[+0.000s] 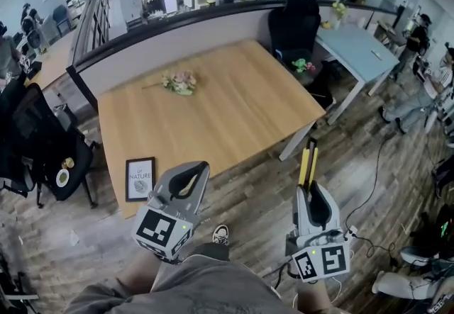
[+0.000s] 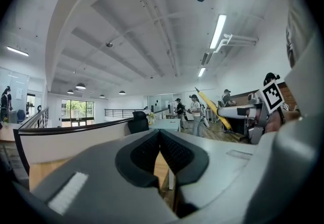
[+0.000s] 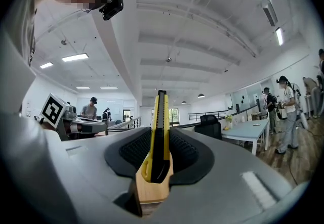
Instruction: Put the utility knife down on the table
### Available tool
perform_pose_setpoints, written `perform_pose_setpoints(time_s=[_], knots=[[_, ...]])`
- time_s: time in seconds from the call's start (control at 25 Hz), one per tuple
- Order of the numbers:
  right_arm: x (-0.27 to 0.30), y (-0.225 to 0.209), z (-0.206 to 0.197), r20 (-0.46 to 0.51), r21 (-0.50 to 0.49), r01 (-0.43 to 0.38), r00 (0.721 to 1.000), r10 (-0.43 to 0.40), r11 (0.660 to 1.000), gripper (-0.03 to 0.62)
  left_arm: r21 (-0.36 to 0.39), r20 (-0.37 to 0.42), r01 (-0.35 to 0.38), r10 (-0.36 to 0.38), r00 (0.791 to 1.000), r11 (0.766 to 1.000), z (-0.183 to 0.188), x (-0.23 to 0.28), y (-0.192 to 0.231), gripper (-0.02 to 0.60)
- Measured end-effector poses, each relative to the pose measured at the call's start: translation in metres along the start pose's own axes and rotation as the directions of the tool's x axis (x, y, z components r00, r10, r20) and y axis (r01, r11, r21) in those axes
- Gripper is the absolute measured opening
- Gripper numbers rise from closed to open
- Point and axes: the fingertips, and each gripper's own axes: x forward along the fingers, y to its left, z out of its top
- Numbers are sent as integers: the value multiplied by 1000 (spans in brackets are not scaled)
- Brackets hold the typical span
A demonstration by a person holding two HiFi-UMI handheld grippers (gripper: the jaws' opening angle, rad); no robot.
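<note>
A yellow and black utility knife (image 1: 308,162) stands upright between the jaws of my right gripper (image 1: 311,195), which is shut on it, above the wood floor near the table's front right corner. In the right gripper view the knife (image 3: 159,129) sticks straight out from between the black pads. My left gripper (image 1: 189,176) hovers over the front edge of the light wooden table (image 1: 234,114), tilted upward. Its jaws (image 2: 160,148) are shut with nothing between them. From the left gripper view the knife (image 2: 212,109) shows at the right.
On the table lie a small bunch of flowers (image 1: 179,82) at the far left and a framed print (image 1: 140,178) at the near left corner. A black office chair (image 1: 294,22) and a pale blue table (image 1: 358,50) stand to the right. Cables cross the floor.
</note>
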Motion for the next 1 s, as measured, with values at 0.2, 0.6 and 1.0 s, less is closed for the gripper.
perform_pose_setpoints(time_s=[0.2, 0.6, 1.0], knots=[[71, -16, 6, 5, -11, 2, 1000, -2, 1000, 123, 6, 20, -12, 12, 1000, 1000, 4, 49, 53, 2], [162, -42, 5, -5, -14, -30, 1000, 30, 999, 123, -11, 40, -93, 93, 995, 996, 1, 110, 126, 2], [240, -91, -9, -20, 1, -98, 995, 98, 995, 123, 6, 34, -129, 129, 991, 992, -3, 175, 147, 2]])
